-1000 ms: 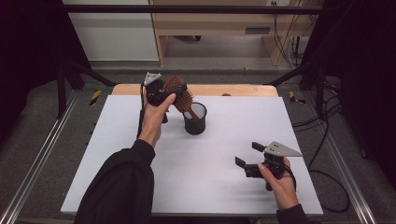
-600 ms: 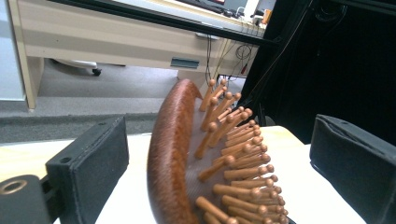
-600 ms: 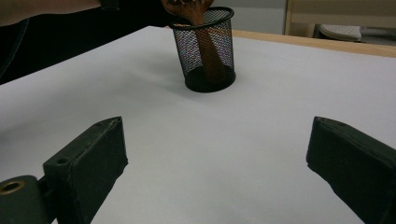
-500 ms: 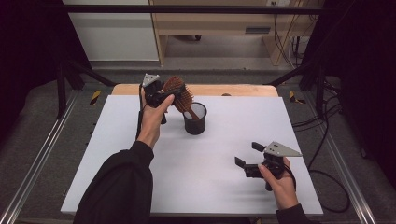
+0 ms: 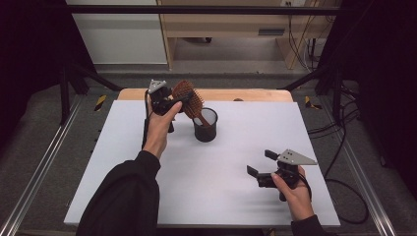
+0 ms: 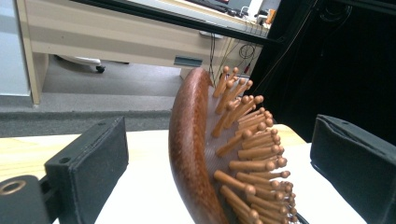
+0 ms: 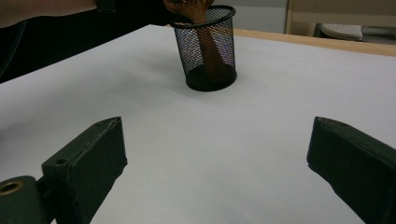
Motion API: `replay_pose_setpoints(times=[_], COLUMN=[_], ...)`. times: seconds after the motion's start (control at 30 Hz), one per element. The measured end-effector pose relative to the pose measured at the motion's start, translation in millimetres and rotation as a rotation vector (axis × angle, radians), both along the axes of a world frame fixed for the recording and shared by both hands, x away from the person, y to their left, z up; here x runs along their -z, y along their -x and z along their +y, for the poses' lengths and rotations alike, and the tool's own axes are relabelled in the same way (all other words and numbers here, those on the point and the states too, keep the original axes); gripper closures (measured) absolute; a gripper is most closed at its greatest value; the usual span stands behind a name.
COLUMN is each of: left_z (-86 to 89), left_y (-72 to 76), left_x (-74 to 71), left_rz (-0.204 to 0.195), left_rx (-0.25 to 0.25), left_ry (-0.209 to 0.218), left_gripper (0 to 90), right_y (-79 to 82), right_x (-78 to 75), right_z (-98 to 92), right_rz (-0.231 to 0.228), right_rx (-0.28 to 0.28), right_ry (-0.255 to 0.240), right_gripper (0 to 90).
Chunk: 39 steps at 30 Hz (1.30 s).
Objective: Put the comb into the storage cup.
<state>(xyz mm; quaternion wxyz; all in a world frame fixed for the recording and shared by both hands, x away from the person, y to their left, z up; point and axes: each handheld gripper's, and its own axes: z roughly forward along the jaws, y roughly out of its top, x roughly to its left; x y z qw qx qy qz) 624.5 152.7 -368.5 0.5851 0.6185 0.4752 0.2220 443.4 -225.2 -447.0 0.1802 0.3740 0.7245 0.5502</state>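
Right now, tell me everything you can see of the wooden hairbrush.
The hairbrush looks like reddish-brown wood, with an oval head and rows of round-tipped wooden pins. It stands tilted, handle down inside the black mesh cup at the far middle of the white table. Its head sits between the open jaws of the left hand-held gripper, which do not visibly press it.

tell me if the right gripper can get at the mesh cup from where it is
Probably yes: the right gripper is open and faces the mesh cup across bare white table.
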Motion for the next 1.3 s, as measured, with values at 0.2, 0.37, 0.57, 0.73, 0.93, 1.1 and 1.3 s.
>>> replay_pose_setpoints(times=[0.2,0.37,0.57,0.73,0.93,1.1,1.3], left_z=[1.3,1.1,-0.2,3.1,5.6,7.3,8.5], left_y=[2.8,4.4,6.6,9.5,12.7,16.0,21.4], left_x=[0.1,-1.6,-2.4,-5.5,-9.7,-10.8,-10.2], left_rz=[-0.003,-0.014,-0.021,-0.044,-0.061,-0.066,-0.084], left_rx=[0.006,0.010,0.017,0.003,-0.008,-0.004,-0.016], left_ry=[0.004,0.001,0.007,0.025,0.025,0.036,0.022], left_gripper=[4.3,4.1,3.8,3.7,3.7,3.7,3.7], right_y=[0.1,0.1,0.1,0.2,0.0,0.1,0.0], right_x=[-0.1,0.0,0.1,0.0,0.2,0.5,0.7], right_z=[0.2,0.5,0.5,0.1,1.0,1.8,2.0], right_rz=[-0.001,0.000,0.001,0.001,0.003,0.002,0.003], right_rx=[0.001,0.000,-0.001,0.000,-0.001,-0.006,-0.006], right_ry=[0.002,0.002,0.002,0.000,0.003,0.006,0.008], right_gripper=[4.7,4.7,4.7,4.7,4.7,4.7,4.7])
